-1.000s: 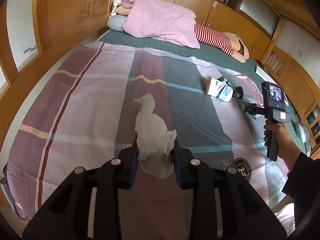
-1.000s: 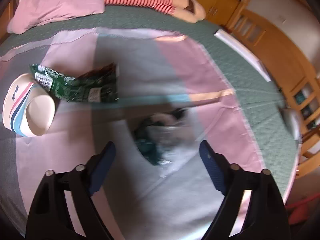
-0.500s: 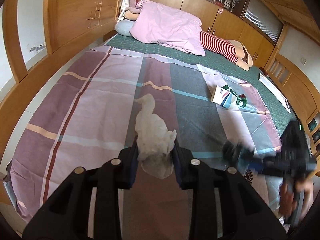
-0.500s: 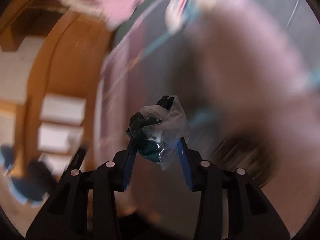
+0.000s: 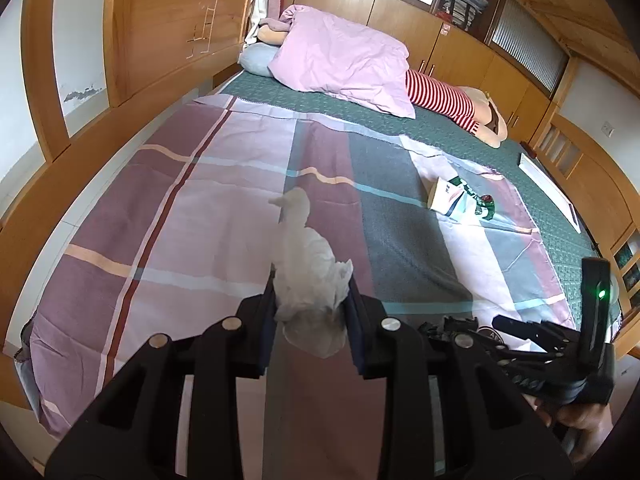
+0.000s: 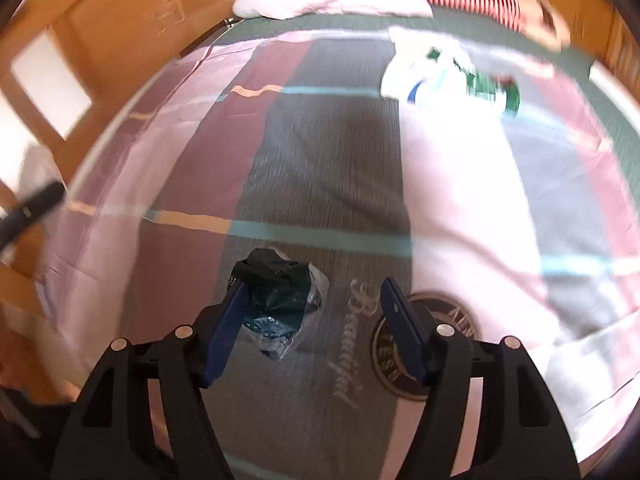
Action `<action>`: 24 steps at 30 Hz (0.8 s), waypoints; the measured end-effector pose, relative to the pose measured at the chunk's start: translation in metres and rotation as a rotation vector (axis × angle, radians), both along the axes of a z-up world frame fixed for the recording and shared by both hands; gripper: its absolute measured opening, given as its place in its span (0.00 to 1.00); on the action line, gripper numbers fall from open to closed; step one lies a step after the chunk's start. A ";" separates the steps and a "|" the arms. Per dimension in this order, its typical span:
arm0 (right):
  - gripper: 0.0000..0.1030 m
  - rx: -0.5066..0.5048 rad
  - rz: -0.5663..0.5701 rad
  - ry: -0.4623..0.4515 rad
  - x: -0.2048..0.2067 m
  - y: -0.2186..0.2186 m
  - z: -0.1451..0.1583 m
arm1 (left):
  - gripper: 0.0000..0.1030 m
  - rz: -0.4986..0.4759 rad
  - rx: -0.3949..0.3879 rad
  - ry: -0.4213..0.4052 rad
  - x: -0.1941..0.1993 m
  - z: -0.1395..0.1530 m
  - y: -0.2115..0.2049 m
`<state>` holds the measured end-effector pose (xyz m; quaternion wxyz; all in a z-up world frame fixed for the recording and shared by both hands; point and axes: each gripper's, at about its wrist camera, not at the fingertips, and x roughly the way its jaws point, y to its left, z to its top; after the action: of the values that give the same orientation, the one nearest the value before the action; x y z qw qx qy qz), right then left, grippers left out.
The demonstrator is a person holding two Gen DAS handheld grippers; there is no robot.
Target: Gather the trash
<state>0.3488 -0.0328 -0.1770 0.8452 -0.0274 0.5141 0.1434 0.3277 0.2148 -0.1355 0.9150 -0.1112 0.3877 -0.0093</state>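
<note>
My left gripper (image 5: 311, 312) is shut on a crumpled white tissue (image 5: 308, 268) and holds it above the striped bedsheet (image 5: 200, 216). My right gripper (image 6: 316, 312) is open; a crumpled dark green and clear plastic wrapper (image 6: 276, 304) sits against its left finger (image 6: 228, 320), clear of the right finger. The right gripper also shows in the left wrist view (image 5: 560, 348) at the lower right. A white paper cup (image 5: 444, 196) and a green snack wrapper (image 5: 480, 204) lie on the bed further off; they show blurred in the right wrist view (image 6: 440, 76).
A pink pillow (image 5: 344, 60) and a doll in red-striped clothes (image 5: 448, 96) lie at the head of the bed. Wooden cabinets (image 5: 160, 32) line the left side and the far wall. A white flat object (image 5: 548, 188) lies at the bed's right edge.
My right gripper closed on the plastic wrapper, swung around with it, and its jaws have now opened. My left gripper kept hold of the tissue and pulled back a little.
</note>
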 end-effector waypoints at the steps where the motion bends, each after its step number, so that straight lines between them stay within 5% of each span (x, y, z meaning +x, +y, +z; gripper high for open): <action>1: 0.66 -0.029 0.017 -0.017 -0.002 0.005 -0.001 | 0.30 0.000 -0.002 -0.001 0.000 0.001 0.000; 7: 0.66 -0.092 0.012 -0.118 -0.011 0.020 0.006 | 0.30 0.023 -0.011 0.001 -0.004 0.002 0.011; 16: 0.65 -0.134 0.023 0.000 -0.005 0.025 -0.031 | 0.30 0.022 -0.016 0.000 -0.006 0.004 0.016; 20: 0.46 -0.080 -0.014 0.013 -0.004 0.016 -0.036 | 0.30 0.006 -0.019 -0.009 -0.007 0.005 0.013; 24: 0.43 -0.039 -0.052 -0.041 -0.015 0.010 -0.017 | 0.30 -0.022 -0.019 -0.029 -0.008 0.009 0.007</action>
<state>0.3334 -0.0229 -0.1940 0.8582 -0.0334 0.5001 0.1106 0.3193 0.2213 -0.1268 0.9193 -0.1153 0.3754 -0.0246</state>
